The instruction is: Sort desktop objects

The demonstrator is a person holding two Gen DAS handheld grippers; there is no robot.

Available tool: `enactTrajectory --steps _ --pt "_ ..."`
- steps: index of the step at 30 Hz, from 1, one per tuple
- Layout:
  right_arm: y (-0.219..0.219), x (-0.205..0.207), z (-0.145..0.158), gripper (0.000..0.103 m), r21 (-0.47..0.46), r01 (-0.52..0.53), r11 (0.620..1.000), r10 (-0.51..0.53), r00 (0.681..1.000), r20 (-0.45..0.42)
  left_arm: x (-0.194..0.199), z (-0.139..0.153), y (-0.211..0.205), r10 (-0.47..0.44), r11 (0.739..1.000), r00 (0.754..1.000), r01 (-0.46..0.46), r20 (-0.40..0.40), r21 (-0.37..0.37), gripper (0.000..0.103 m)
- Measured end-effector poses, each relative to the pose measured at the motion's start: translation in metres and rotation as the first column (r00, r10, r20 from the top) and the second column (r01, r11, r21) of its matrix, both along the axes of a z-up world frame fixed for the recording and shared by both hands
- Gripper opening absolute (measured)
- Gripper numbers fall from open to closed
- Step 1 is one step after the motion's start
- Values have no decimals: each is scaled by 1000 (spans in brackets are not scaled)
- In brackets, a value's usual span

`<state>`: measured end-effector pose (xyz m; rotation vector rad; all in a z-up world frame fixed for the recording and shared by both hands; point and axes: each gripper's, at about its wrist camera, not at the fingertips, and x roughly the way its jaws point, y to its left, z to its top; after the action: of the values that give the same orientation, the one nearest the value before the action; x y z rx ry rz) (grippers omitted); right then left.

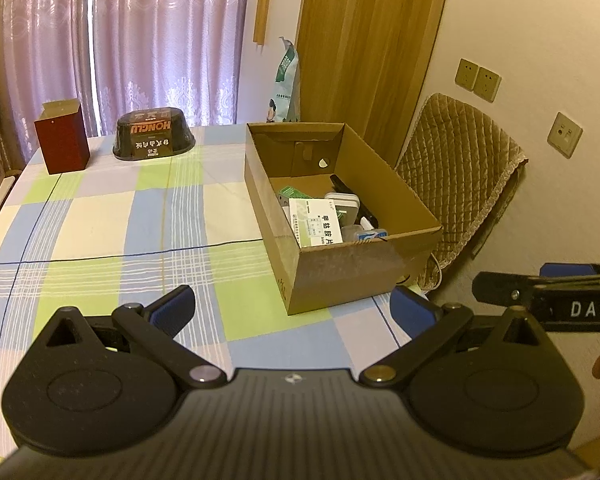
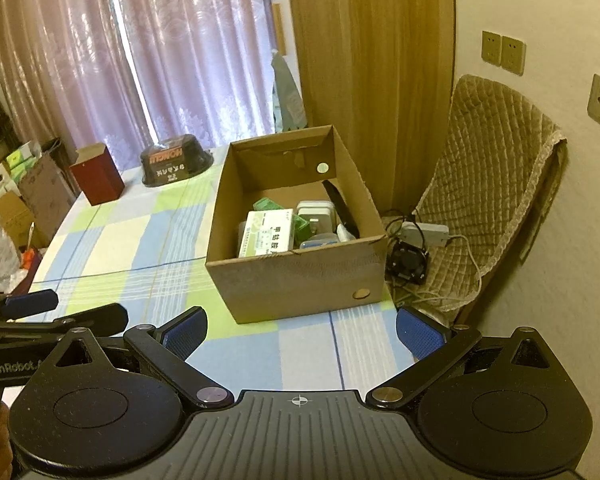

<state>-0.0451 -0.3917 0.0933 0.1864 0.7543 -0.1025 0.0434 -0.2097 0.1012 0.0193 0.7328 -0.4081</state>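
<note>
Jaws of both grippers stand wide apart with nothing between them. Blue-padded left gripper (image 1: pixel 294 312) hangs above the near part of the checked green, blue and white tablecloth (image 1: pixel 100 216), and the blue-padded right gripper (image 2: pixel 302 330) hangs beside it over the same near edge; each shows in the other's view as a black arm at the side.

Ahead of both, slightly right of the left jaws, sits the open brown cardboard box (image 1: pixel 340 272), near the table's right edge. Inside it lie a white medicine carton with green print (image 1: pixel 315 222), a small green box (image 1: pixel 290 193), white plastic pieces and a black item along the right wall.

Left of the jaws the cloth lies bare far back, until a dark red open-topped box (image 1: pixel 62 142) and a black oval container with orange lettering (image 1: pixel 154 139) beside it, before the pink curtains (image 1: pixel 140 40). Right of the cardboard box, off the table, stands a chair draped in brown quilted fabric (image 2: pixel 496 184), with cables and a white power strip (image 2: pixel 424 232) on its seat.
</note>
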Motion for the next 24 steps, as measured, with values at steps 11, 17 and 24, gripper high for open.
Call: enactTrajectory --steps 11,17,24 --pt "2 -3 -2 103 -5 -2 1000 2 1000 -7 -2 -1 2 0 1000 1000 0 0 5 102" --pt "2 -2 -3 103 -6 -6 1000 6 1000 -9 -2 -1 1 -2 1000 1000 2 -3 5 102" --pt "3 0 -5 103 -5 -9 1000 9 1000 -13 -1 -3 3 2 1000 1000 -2 -10 4 102"
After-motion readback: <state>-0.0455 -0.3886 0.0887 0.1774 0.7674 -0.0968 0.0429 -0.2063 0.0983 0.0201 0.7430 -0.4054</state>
